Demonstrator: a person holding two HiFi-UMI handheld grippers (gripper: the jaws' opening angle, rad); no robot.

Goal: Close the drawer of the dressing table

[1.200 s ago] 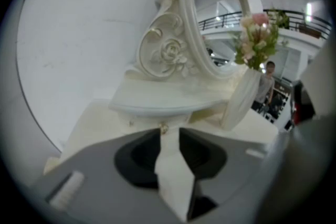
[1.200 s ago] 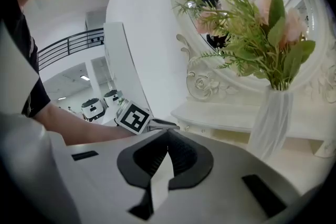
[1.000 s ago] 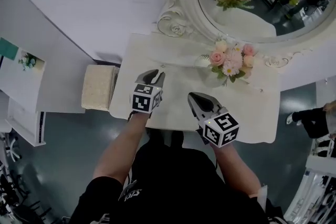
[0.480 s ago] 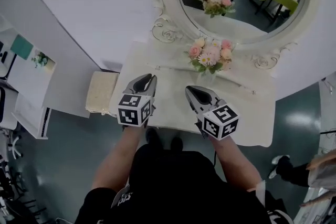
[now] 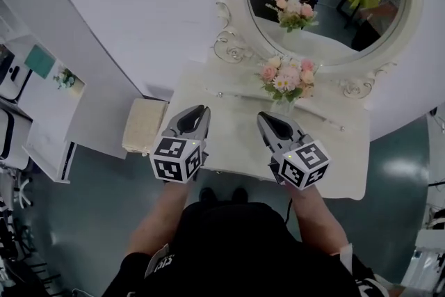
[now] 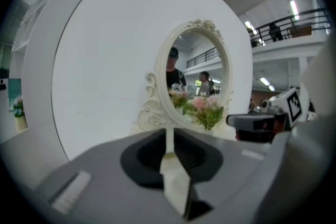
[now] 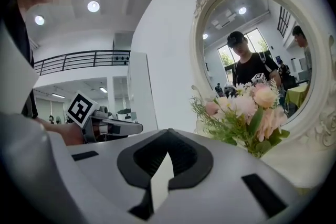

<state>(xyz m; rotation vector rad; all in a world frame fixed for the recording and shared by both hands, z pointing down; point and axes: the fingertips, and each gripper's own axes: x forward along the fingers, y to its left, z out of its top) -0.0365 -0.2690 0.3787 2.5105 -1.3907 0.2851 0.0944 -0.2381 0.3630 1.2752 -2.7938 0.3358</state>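
Observation:
The white dressing table (image 5: 229, 142) stands below me. Its drawer front is hidden under the top in every view. My left gripper (image 5: 198, 111) hovers over the table's front left. Its jaws have just been closing and now leave only a thin slit (image 6: 169, 136), with nothing between them. My right gripper (image 5: 266, 119) hangs beside it over the front middle, and its tips meet on nothing (image 7: 167, 153). Both point toward the oval mirror (image 5: 327, 17) and touch nothing.
A vase of pink and white flowers (image 5: 285, 80) stands at the back of the tabletop, just ahead of the right gripper. A beige cushioned stool (image 5: 142, 125) sits left of the table. A white cabinet (image 5: 42, 115) lies farther left. The white wall curves behind.
Both grippers have risen toward the camera and drawn back toward the table's front edge. The left gripper's jaws have narrowed. The head view has shifted to show more mirror.

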